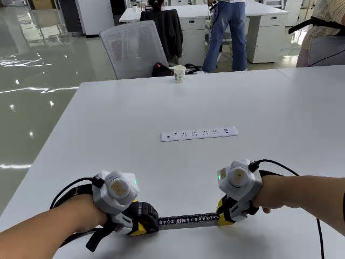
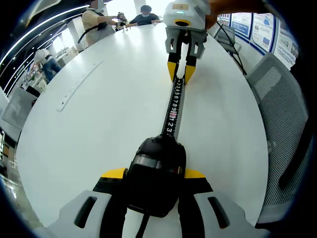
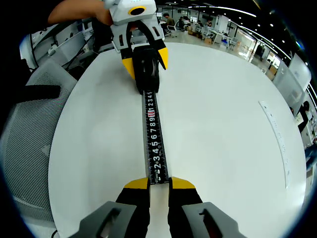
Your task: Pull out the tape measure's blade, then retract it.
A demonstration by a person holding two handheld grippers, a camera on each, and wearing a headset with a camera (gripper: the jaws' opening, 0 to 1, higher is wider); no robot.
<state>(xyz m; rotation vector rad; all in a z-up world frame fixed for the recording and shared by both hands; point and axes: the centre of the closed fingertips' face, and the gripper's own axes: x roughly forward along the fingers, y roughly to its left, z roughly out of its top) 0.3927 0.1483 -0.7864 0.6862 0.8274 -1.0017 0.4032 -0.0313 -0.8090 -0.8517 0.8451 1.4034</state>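
Head view: at 6 o'clock, near the front edge of the table, both grippers work on one line.

1. Left gripper, at 7 o'clock: its jaws are clenched around the black case, one on each flank. The case rests on the table.
2. Blade: it lies flat on the table, running from the case mouth toward 3 o'clock. A short run of numerals is exposed, so the pull appears to be only partly done.
3. Right gripper, at 5 o'clock: its jaws are pinched on the free end of the blade. In the right gripper view the blade runs straight toward 12 o'clock to the case.

Procedure, as judged:
- Draw the right gripper straight away from the case, in line with the blade. A sideways pull would likely twist or buckle it.
- Hold the case level and pressed to the table so it does not drag along.
- For the retraction, guide the end back toward the case mouth under grip. A released blade may whip.

Farther out at 12 o'clock lies a power strip, well apart from the blade. A cup stands near the far edge, with a chair beyond it.
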